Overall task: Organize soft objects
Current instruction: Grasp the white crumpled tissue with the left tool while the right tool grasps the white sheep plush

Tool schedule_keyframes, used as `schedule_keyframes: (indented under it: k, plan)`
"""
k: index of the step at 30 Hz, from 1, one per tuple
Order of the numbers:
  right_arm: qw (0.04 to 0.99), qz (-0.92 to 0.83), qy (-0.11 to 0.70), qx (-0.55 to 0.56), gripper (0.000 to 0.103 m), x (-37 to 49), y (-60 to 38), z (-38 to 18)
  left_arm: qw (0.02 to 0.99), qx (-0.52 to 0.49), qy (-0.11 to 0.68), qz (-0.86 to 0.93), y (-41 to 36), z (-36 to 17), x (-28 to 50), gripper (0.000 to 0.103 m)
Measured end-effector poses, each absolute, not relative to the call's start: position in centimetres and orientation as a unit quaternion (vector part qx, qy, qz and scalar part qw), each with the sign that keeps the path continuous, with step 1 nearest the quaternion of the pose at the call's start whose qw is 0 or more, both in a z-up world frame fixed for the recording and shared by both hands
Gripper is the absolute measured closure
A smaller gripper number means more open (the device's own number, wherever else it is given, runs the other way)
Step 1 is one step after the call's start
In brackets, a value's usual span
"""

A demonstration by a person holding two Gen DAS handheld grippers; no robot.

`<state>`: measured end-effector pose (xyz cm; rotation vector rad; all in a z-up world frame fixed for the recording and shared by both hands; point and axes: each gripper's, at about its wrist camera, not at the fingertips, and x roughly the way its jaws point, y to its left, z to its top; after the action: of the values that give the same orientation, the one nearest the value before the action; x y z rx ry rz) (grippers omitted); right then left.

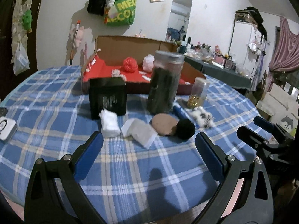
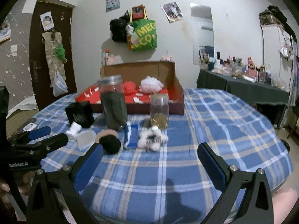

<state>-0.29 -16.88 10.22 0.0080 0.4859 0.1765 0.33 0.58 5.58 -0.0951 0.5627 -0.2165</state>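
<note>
Round table (image 1: 130, 168) under a blue plaid cloth, seen from two tools held low at its near edge.

Far left: small white tin (image 1: 6, 128). Next, black box (image 1: 107, 98) standing upright, with a rolled white sock (image 1: 110, 124) just in front, touching a grey-white sponge pad (image 1: 139, 132). Beside that, tan round pad (image 1: 164, 124) touching a black pompom (image 1: 185, 128). Behind them, tall clear jar (image 1: 165, 82) of dark material; right of it, small jar (image 1: 198, 93) with gold pieces at the bottom. In front of the jars, blue pouch (image 2: 131, 137) and a white-and-black fluffy toy (image 2: 152, 138).

At the back, open cardboard box (image 1: 130, 48) lined in red, holding a red knitted ball (image 1: 129, 65) and a pale pink puff (image 1: 148, 62).

Left tool (image 1: 149, 149): wide open, empty, above the cloth near the sponge pad. Right tool (image 2: 150, 158): wide open, empty, near the fluffy toy.
</note>
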Motion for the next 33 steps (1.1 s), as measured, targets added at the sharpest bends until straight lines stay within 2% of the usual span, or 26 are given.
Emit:
schedule_keyframes:
  k: [7,27,30,33]
  plan:
    - [0.959,0.085,0.271,0.011,0.000,0.8,-16.8,7.9,0.948,-0.049,0.297,-0.099,0.9,4.4,1.0,0.002]
    - [0.935,0.091,0.342,0.012,0.000,7.4,-17.8,7.2,0.929,-0.031,0.363,-0.070,4.5,4.7,7.6,0.004]
    - [0.929,0.091,0.358,0.001,0.002,9.0,-17.5,7.2,0.922,-0.034,0.379,-0.071,5.0,4.4,8.8,0.013]
    - [0.924,0.091,0.373,-0.010,0.009,10.2,-17.0,7.0,0.914,-0.039,0.396,-0.074,5.3,3.9,9.9,0.022]
